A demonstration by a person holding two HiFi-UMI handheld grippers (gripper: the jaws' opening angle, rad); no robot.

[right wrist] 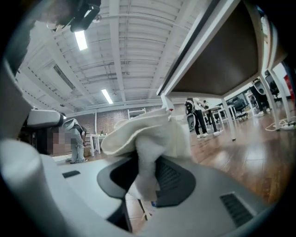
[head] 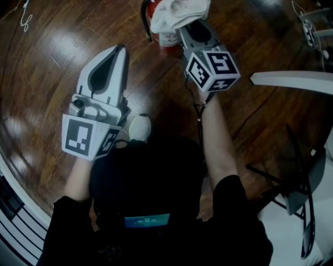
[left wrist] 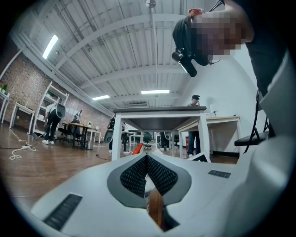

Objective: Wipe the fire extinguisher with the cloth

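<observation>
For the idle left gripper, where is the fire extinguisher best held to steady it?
Probably the upper cylinder, from the left: the fire extinguisher appears upright on the floor, and the cloth in the right gripper covers its top and right. The left gripper is shut and must open first.

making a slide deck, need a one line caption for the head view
The right gripper holds a white cloth over the red fire extinguisher on a wooden floor; left gripper shut.

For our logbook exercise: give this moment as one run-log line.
right gripper: shut on cloth | cloth: over fire extinguisher | left gripper: shut, empty, aside
</observation>
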